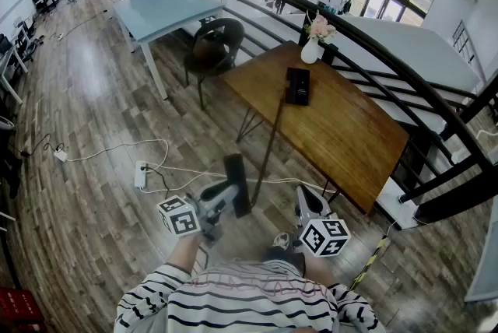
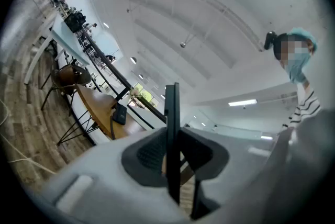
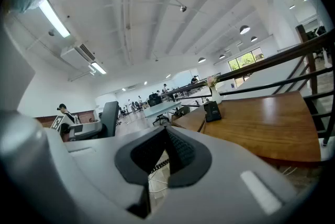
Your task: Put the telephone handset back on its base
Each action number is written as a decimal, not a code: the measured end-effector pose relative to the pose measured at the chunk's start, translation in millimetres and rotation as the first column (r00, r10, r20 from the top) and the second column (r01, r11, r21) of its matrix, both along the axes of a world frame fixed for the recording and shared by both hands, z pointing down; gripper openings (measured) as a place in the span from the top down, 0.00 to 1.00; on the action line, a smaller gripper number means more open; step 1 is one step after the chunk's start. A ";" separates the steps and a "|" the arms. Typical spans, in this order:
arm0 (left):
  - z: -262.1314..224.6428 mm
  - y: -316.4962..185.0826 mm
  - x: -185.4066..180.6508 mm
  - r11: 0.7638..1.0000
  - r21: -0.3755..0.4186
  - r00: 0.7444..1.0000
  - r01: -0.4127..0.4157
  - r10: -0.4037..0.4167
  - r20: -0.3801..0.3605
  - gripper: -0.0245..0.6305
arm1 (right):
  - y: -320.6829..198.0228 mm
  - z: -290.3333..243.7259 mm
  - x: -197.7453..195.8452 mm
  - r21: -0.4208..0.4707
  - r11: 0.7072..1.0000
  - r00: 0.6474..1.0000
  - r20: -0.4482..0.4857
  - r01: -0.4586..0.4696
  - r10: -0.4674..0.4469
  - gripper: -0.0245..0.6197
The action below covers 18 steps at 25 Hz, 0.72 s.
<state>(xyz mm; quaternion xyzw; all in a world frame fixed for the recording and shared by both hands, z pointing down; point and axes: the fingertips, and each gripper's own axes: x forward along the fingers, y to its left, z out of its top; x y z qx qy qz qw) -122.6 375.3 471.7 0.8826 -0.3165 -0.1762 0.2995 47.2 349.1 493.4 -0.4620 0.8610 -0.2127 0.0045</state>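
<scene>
Handset (image 1: pixel 236 184) stands clamped edge-on in the left claw (image 1: pixel 227 193), well short of the desk (image 1: pixel 354 133), with its cord (image 1: pixel 272 138) running to the base (image 1: pixel 297 85). Right claw (image 1: pixel 310 204) is pressed together, empty. The carry step is in hand; the next move calls for closing the gap, then lowering the handset flat onto the base.

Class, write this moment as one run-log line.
left tongs: holding handset | right tongs: shut, empty | base: on table
</scene>
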 end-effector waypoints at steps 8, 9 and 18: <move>4.2 -27.3 8.0 1.000 -0.013 1.000 0.002 -0.002 -0.004 0.85 | -30.7 2.0 5.6 0.006 1.000 1.000 0.022 -0.008 0.008 0.96; 4.6 -34.3 10.5 1.000 -0.016 1.000 0.005 -0.005 -0.005 0.85 | -38.3 2.6 7.3 0.006 1.000 1.000 0.024 -0.005 0.005 0.96; 9.2 -110.3 39.9 0.999 -0.030 1.000 0.019 -0.019 -0.006 0.85 | -118.3 8.5 28.9 -0.010 0.999 0.999 0.017 0.032 -0.032 0.96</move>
